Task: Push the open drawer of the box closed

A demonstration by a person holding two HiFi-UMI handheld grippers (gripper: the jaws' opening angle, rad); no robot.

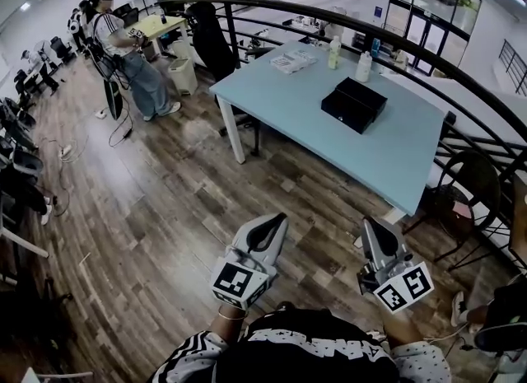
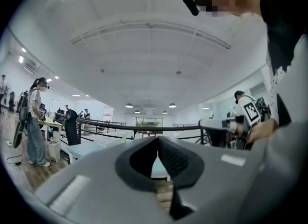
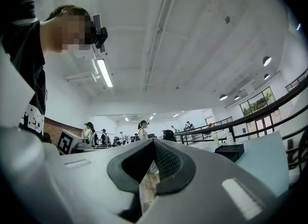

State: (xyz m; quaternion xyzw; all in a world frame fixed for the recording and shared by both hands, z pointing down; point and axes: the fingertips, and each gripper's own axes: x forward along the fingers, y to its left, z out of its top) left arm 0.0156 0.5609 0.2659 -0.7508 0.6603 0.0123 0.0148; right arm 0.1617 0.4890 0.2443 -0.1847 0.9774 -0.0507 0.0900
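Head view: distant black box point(image 1: 354, 103), details indistinct

From where I stand, the person wears a black top point(image 1: 305, 344) flecked with small white stars, with white stripes down the left sleeve point(image 1: 191, 355) and a paler, dotted right sleeve point(image 1: 428, 362). A small black camera point(image 3: 100, 34) sits at the forehead. The left gripper point(image 1: 278, 220) and right gripper point(image 1: 370, 225) are pale grey shells with dark ribbed pads point(image 2: 173, 158) (both pairs closed to a point). Each has a white cube point(image 1: 239, 281) bearing black square markers.
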